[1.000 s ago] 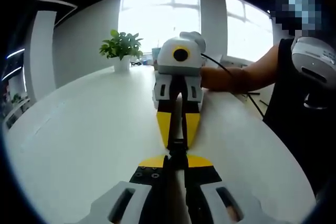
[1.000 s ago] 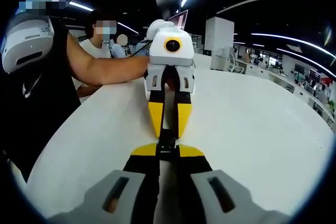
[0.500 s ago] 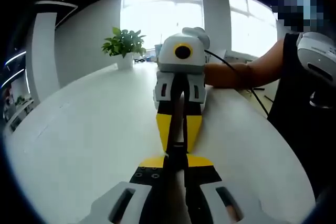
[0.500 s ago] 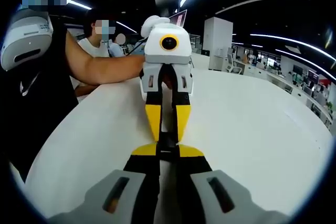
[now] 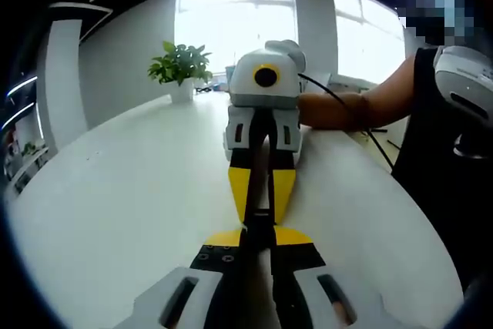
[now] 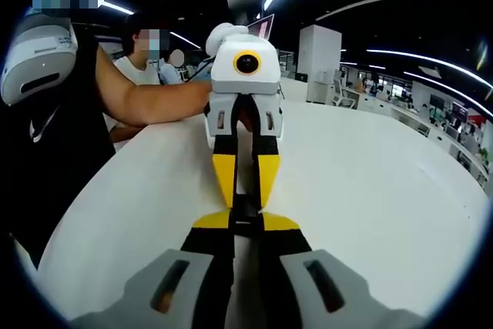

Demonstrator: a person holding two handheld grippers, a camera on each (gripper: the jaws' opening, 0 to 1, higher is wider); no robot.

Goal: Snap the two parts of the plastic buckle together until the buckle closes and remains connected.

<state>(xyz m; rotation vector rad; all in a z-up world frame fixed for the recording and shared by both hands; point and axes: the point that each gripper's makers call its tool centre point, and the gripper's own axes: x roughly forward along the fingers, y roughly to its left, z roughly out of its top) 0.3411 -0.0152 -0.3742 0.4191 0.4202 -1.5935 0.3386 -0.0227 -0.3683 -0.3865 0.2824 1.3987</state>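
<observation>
- Spanning both views: a white table, with the two grippers meeting tip to tip above it, nose to nose.
- Facing the camera in the left gripper view: the right gripper, yellow jaws drawn in close on a dark piece at their tips; behind it, a potted plant against bright windows.
- Facing the camera in the right gripper view: the left gripper, jaws likewise narrowed on a dark piece; behind it, a second person seated at the table's far edge and a dim office.
- Sitting between the tips in each view: the buckle, a small dark shape, each half pinched by one gripper.
- Looking mated or nearly so, possibly latched, though too small and dark for telling; remaining, by judgement: confirming the click and the hold.
</observation>
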